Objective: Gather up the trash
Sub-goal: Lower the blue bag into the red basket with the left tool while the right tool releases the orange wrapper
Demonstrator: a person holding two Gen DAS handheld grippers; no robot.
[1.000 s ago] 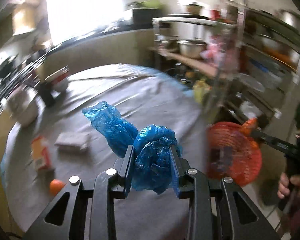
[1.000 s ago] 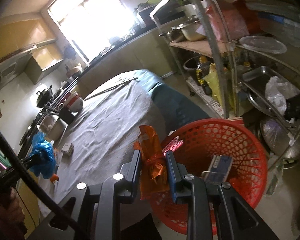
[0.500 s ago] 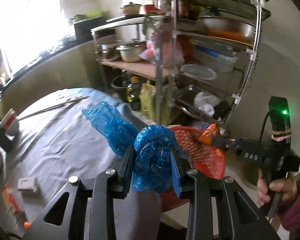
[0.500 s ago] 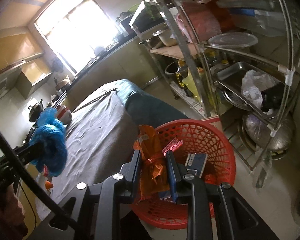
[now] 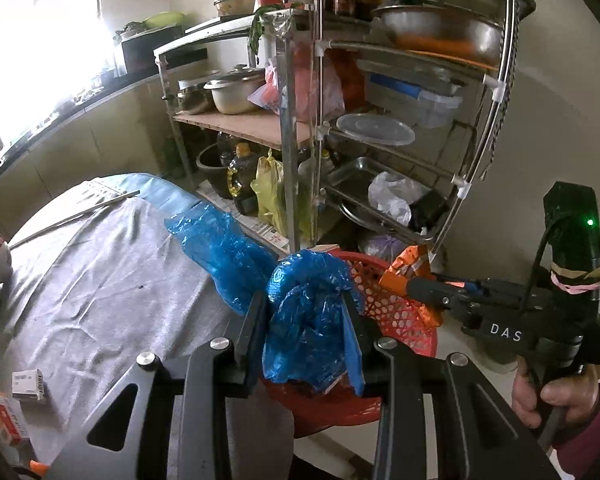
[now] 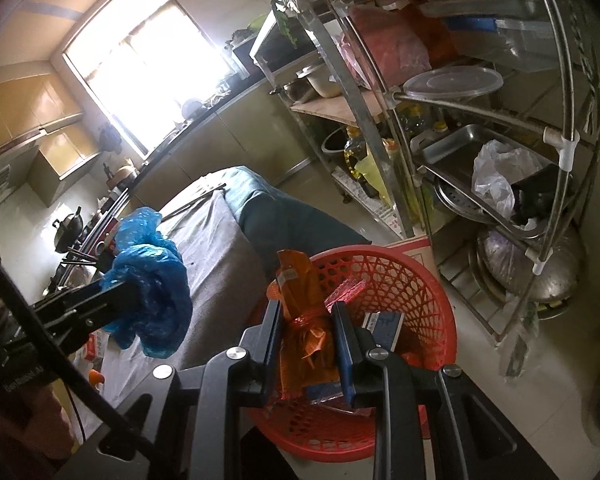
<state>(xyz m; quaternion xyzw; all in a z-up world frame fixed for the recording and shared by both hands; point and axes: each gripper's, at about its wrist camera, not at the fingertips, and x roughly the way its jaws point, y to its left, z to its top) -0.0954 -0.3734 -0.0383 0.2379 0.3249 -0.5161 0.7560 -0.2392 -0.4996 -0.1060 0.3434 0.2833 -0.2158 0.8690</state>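
Right now the left gripper (image 5: 306,320) is clamping a crumpled blue plastic bag (image 5: 308,320) between its jaws, the wad bulging above and below the pads while a looser tail of the same bag is trailing out toward the upper left, over the edge of the grey-covered table (image 5: 100,280). Just beyond and slightly to the right of that wad, the red mesh basket (image 5: 380,312) is sitting on the floor beside the table; from this view the bag is hanging over the basket's near rim rather than its middle. The right gripper (image 6: 306,320) is squeezing an orange wrapper (image 6: 304,312) bunched with red netting, jaws closed hard on it, and it is hovering directly above the basket's open mouth (image 6: 400,280), where a flat dark packet is already lying inside. So the right hand is looking the nearer of the two to a clean drop: its load is lying straight over the opening, long axis pointing down into it. The left hand's bag, judged from both views, is needing a little more travel forward and to the right before release, or its trailing tail is likely to drape over the rim or the table. Farther off, a metal rack (image 5: 380,120) is standing behind the basket.
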